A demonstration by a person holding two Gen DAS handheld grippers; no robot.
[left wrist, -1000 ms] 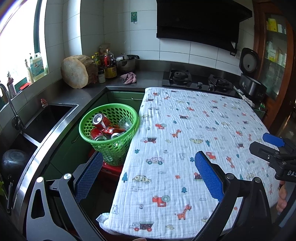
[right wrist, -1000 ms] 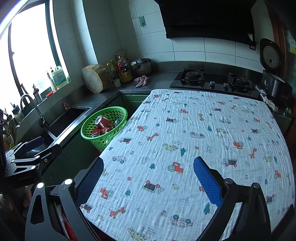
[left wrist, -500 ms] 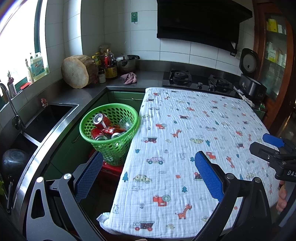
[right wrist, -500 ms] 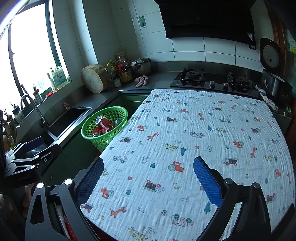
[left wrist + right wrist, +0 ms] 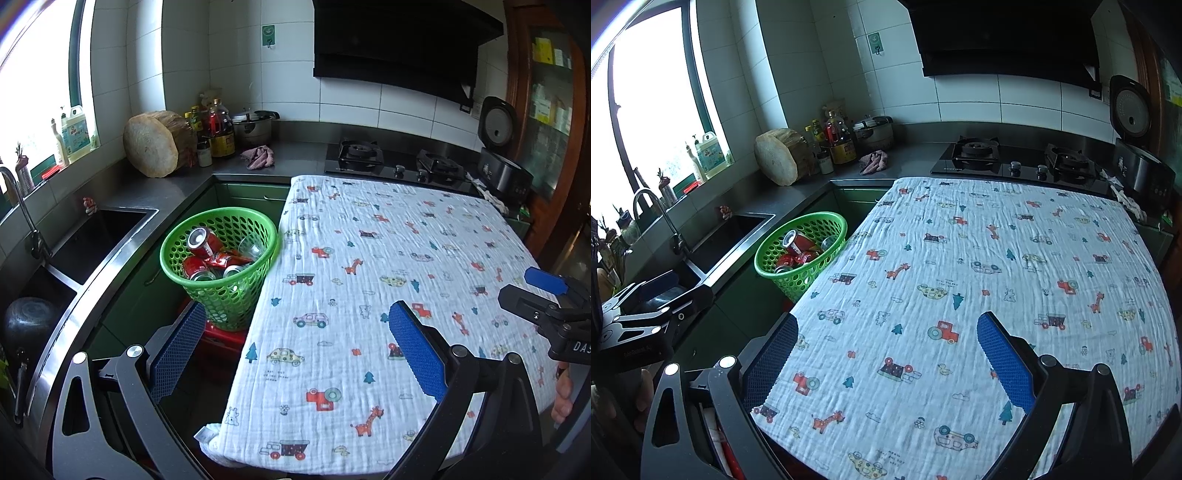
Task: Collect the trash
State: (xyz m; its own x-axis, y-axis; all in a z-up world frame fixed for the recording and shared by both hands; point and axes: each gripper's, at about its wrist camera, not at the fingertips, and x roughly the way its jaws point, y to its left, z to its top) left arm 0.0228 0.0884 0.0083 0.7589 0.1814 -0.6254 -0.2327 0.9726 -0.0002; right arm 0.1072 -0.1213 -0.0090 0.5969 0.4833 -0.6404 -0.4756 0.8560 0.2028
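A green perforated basket [image 5: 221, 291] stands beside the table's left edge; it also shows in the right wrist view [image 5: 809, 277]. It holds red crushed cans [image 5: 201, 242] and a clear cup [image 5: 251, 247]. The table wears a white cloth with cartoon prints [image 5: 388, 280], with no trash on it. My left gripper [image 5: 295, 350] is open and empty over the table's near left edge. My right gripper [image 5: 886, 354] is open and empty above the cloth [image 5: 979, 280]. Each gripper shows at the edge of the other's view.
A sink [image 5: 92, 240] with a tap lies left. A wooden chopping block [image 5: 155, 146], bottles, a pot and a rag sit on the back counter. A gas hob [image 5: 395, 158] and an open rice cooker [image 5: 502, 162] lie behind the table.
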